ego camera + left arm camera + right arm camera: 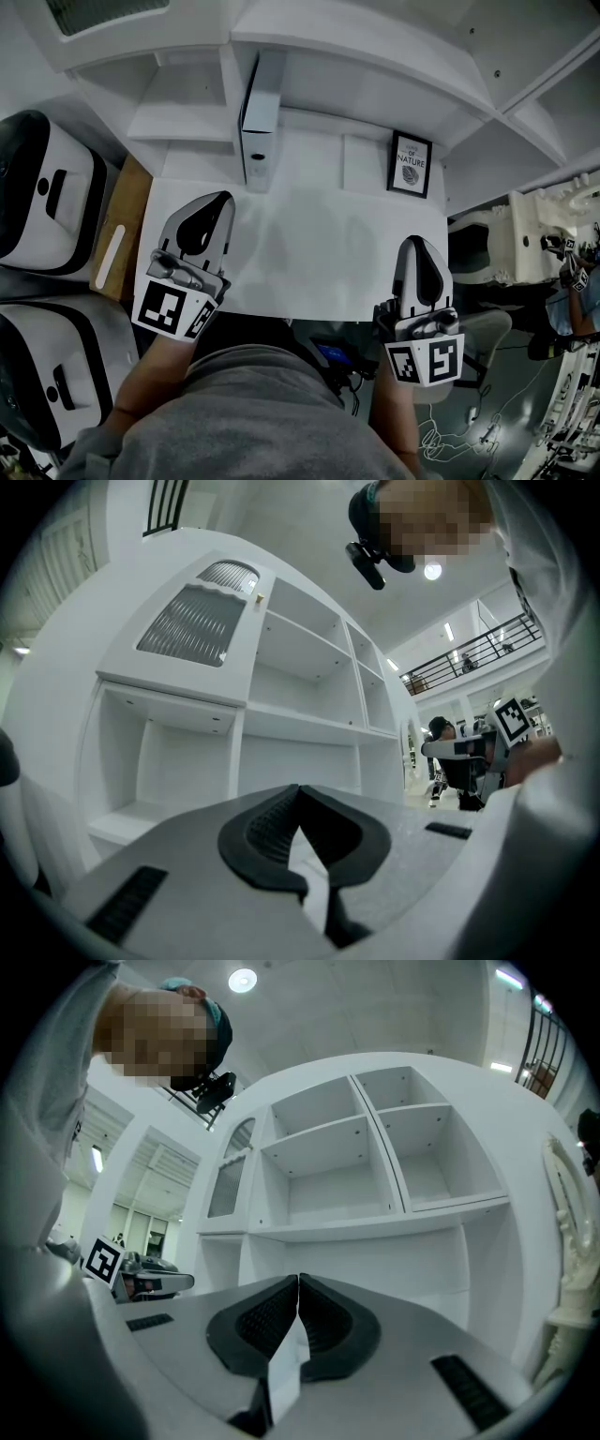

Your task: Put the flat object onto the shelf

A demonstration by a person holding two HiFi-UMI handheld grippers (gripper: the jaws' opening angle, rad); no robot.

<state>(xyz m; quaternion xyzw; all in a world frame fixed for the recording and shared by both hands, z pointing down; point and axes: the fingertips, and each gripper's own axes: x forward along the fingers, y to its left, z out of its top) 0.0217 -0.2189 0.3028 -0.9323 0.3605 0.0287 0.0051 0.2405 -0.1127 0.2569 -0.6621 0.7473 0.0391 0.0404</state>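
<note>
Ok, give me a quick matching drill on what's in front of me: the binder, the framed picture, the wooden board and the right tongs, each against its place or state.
Things:
1. binder
2. framed picture
3. wooden board
4. right tongs

Places or states:
A. shut, over the near right edge of the desk
B. beside the desk's left edge
C. standing at the desk's back right
D. upright at the desk's back, left of centre

Pairs: 1-D; 2-C; 3-B; 4-A
</note>
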